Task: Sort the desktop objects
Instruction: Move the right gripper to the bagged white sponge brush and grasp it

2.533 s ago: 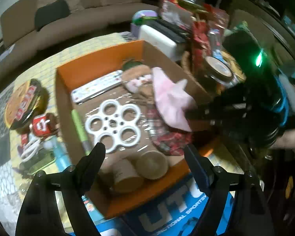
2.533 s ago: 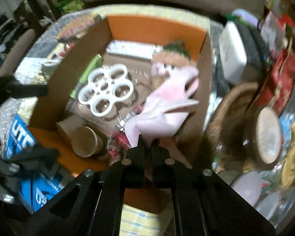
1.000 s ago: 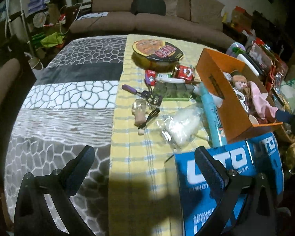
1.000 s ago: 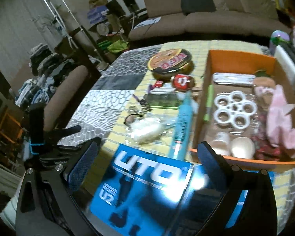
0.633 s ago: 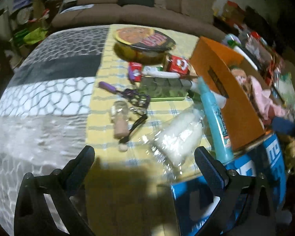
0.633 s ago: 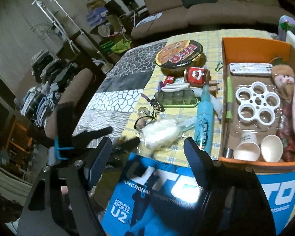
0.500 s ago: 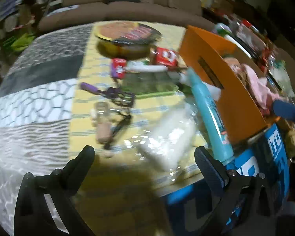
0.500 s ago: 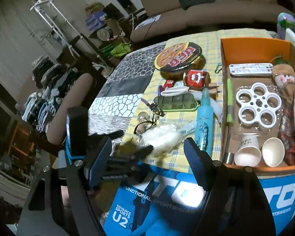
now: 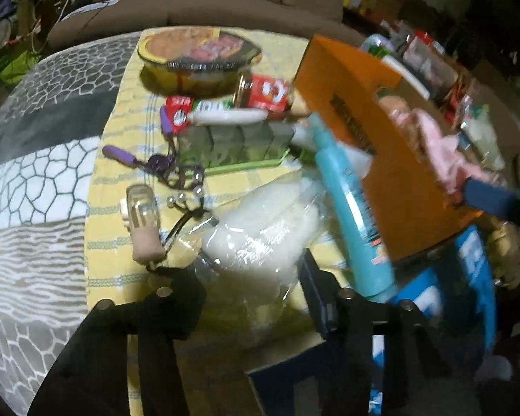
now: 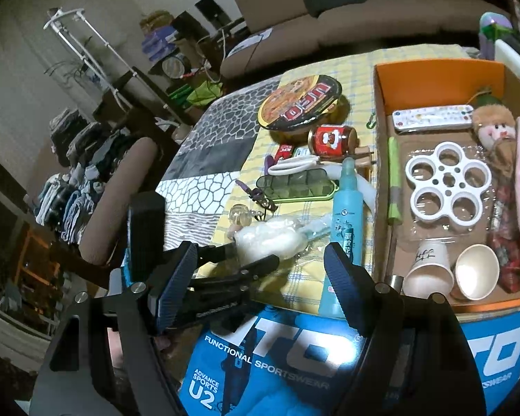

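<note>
**Crinkled plastic bag between closing left jaws**

Clear, crinkly plastic bag [image 9: 260,239] of soft white filling lies on the yellow checked cloth [image 9: 121,180], beside a smooth teal bottle [image 9: 350,204] and the orange cardboard box [image 9: 374,138]. My left gripper [image 9: 249,287] straddles the bag, jaws closing, pads not clearly pressing. My right gripper [image 10: 260,277] hangs with ribbed pads apart, gripping nothing, above a glossy blue carton [image 10: 294,357].
</note>
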Action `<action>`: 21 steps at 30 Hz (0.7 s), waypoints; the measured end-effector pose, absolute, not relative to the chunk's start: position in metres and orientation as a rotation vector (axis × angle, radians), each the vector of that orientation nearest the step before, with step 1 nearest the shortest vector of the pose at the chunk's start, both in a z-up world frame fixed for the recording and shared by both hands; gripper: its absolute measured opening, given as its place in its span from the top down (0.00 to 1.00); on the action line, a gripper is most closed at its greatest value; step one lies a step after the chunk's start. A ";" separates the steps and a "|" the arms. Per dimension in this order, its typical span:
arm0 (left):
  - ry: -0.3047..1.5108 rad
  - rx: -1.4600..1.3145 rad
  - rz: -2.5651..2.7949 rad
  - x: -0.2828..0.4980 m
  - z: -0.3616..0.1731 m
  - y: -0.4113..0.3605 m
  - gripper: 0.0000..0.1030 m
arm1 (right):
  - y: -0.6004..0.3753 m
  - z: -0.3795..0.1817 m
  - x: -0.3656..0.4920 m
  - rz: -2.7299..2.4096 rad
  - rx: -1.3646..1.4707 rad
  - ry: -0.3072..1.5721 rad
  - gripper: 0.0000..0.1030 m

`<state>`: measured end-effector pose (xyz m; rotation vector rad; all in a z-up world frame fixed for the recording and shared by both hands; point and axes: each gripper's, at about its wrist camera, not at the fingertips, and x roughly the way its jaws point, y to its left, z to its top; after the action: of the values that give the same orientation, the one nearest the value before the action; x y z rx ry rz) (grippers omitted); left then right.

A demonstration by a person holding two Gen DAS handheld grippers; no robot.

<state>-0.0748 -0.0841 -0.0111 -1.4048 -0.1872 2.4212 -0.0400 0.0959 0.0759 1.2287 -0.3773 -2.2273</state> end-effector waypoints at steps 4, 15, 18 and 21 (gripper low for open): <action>-0.379 -1.328 2.400 -0.073 0.007 -0.104 0.76 | 0.096 0.085 -0.041 -2.245 1.213 -0.358 0.27; -0.666 -1.194 2.417 -0.075 0.031 -0.165 0.76 | 0.060 0.092 -0.045 -2.271 1.196 -0.156 0.26; -0.615 -1.183 2.432 -0.073 0.035 -0.164 0.76 | 0.026 0.082 -0.046 -2.273 1.192 0.096 0.27; -0.631 -1.185 2.403 -0.072 0.034 -0.164 0.76 | -0.011 0.066 -0.047 -2.270 1.153 0.366 0.28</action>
<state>-0.0723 -0.1641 0.0336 -1.1850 -0.6305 2.4034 -0.0467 -0.0108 0.0661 1.1533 0.3664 -2.2696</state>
